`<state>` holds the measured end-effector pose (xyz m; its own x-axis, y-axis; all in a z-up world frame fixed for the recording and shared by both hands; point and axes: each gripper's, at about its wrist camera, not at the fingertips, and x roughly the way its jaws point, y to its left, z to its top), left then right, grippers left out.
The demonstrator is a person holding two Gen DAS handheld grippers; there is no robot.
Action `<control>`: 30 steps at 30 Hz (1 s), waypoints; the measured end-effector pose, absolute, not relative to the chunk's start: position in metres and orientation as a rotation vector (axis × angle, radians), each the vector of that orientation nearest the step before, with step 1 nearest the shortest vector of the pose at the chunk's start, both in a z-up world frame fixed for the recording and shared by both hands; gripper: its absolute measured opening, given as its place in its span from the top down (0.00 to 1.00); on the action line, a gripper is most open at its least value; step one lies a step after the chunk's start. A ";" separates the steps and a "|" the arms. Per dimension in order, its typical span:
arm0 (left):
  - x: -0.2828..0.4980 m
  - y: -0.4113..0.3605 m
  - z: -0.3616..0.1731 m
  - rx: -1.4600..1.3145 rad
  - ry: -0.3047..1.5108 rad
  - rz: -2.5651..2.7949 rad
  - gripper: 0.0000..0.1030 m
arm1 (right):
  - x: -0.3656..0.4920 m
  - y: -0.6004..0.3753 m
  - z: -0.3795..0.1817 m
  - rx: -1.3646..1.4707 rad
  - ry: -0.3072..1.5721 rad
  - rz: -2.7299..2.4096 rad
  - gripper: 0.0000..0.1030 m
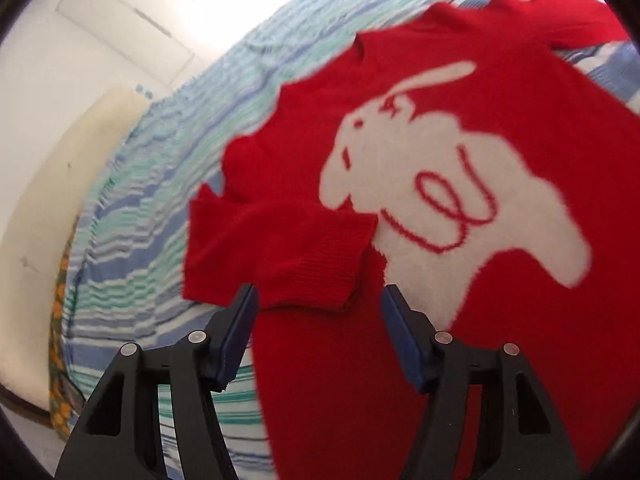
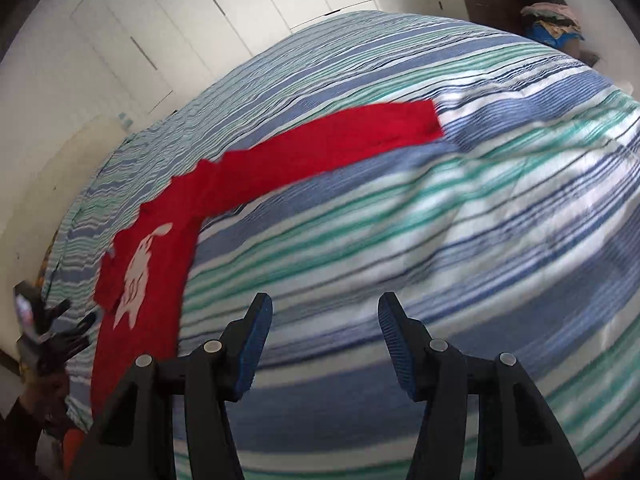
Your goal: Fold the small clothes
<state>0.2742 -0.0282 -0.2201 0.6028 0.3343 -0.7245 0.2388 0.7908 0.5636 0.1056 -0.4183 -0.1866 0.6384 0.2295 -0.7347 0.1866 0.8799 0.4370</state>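
Through the left wrist view I see my left claw point(image 1: 318, 300) with its jaws apart and nothing between them, poised just above a red sweater point(image 1: 460, 288) with a white rabbit design point(image 1: 448, 176), which lies spread on the striped bedcover point(image 1: 160, 200); one sleeve point(image 1: 276, 248) is folded inward across the body, its ribbed cuff touching the rabbit's edge. Through the right wrist view my right claw point(image 2: 325, 312) is likewise open and empty, over bare blue, green and white stripes point(image 2: 440, 240), well apart from the sweater point(image 2: 160, 216) at the left, whose other sleeve point(image 2: 340, 136) stretches straight out across the bed. White wardrobe doors point(image 2: 200, 20) stand beyond, and a pile of clothes point(image 2: 548, 20) sits at the far right.
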 end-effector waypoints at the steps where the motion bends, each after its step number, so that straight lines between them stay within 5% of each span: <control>1: 0.281 -0.026 -0.225 0.664 0.952 0.076 0.35 | 0.102 -0.406 -0.187 0.503 0.893 0.048 0.46; 3: 0.292 -0.020 -0.230 0.625 0.959 0.102 0.36 | 0.096 -0.392 -0.186 0.463 0.897 0.100 0.46; 5: 0.301 -0.011 -0.230 0.554 0.986 0.097 0.67 | 0.099 -0.375 -0.183 0.400 0.899 0.144 0.46; 6: 0.307 -0.008 -0.233 0.526 1.016 0.101 0.94 | 0.103 -0.371 -0.185 0.376 0.903 0.155 0.46; 10: 0.313 0.046 -0.195 0.227 1.000 0.162 0.97 | 0.108 -0.361 -0.193 0.326 0.931 0.168 0.46; 17: 0.284 0.281 -0.112 -0.286 0.878 0.469 0.97 | 0.109 -0.370 -0.203 0.327 0.956 0.128 0.46; 23: 0.274 0.372 -0.131 -0.347 0.944 0.623 0.97 | 0.118 -0.372 -0.219 0.325 1.000 0.087 0.46; 30: 0.273 0.387 -0.158 -0.341 1.014 0.687 0.97 | 0.122 -0.363 -0.225 0.259 1.018 0.070 0.46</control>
<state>0.2728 0.3871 -0.1583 0.3460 0.3653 -0.8642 -0.6668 0.7437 0.0474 0.1216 -0.3634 -0.2248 0.5254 0.1777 -0.8321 0.0628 0.9672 0.2462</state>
